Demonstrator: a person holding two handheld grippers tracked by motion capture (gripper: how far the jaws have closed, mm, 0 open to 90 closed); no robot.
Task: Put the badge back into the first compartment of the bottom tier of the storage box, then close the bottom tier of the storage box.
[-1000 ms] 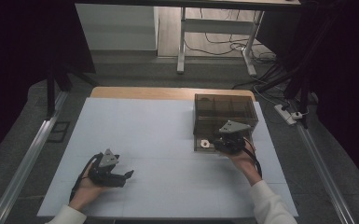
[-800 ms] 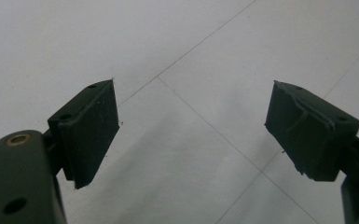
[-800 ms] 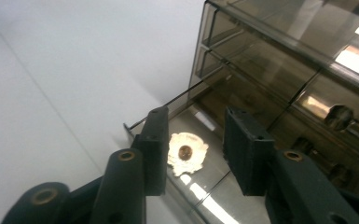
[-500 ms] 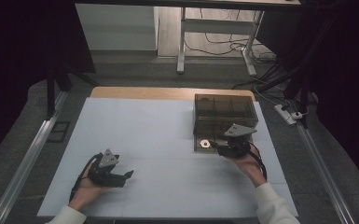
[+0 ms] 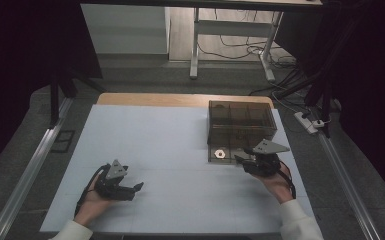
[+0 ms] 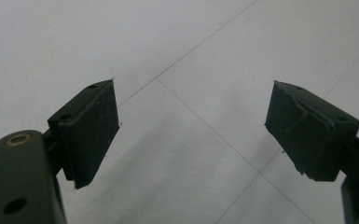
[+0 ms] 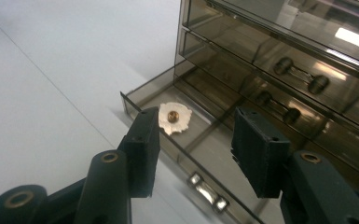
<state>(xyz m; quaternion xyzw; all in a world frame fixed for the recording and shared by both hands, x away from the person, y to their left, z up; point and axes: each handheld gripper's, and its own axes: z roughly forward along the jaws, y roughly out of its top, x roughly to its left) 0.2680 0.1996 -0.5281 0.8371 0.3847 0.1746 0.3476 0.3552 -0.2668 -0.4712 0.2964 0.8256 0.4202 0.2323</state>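
Observation:
A smoked, see-through drawer box (image 5: pixel 242 117) stands at the right of the white table (image 5: pixel 170 145). Its bottom drawer (image 7: pixel 140 95) is pulled out. In it lies a small white flower-shaped piece (image 5: pixel 220 153) (image 7: pixel 175 117) with a brass centre. My right gripper (image 5: pixel 240 159) (image 7: pixel 195 122) hovers just in front of the drawer front and its metal handle (image 7: pixel 208 191). Its jaws have just been opening and grip nothing. My left gripper (image 5: pixel 137 187) (image 6: pixel 191 126) rests low over the table at the near left, open, with bare table between its pads.
The upper drawers (image 7: pixel 279 60) of the box are closed and hold small dark parts. A power strip (image 5: pixel 307 121) and cables lie on the floor beyond the table's right edge. A metal rail (image 5: pixel 25 170) runs along the left side.
My right gripper has drawn back from the drawer front, toward the person and slightly right, and its jaws stand wider. The left gripper has not moved.

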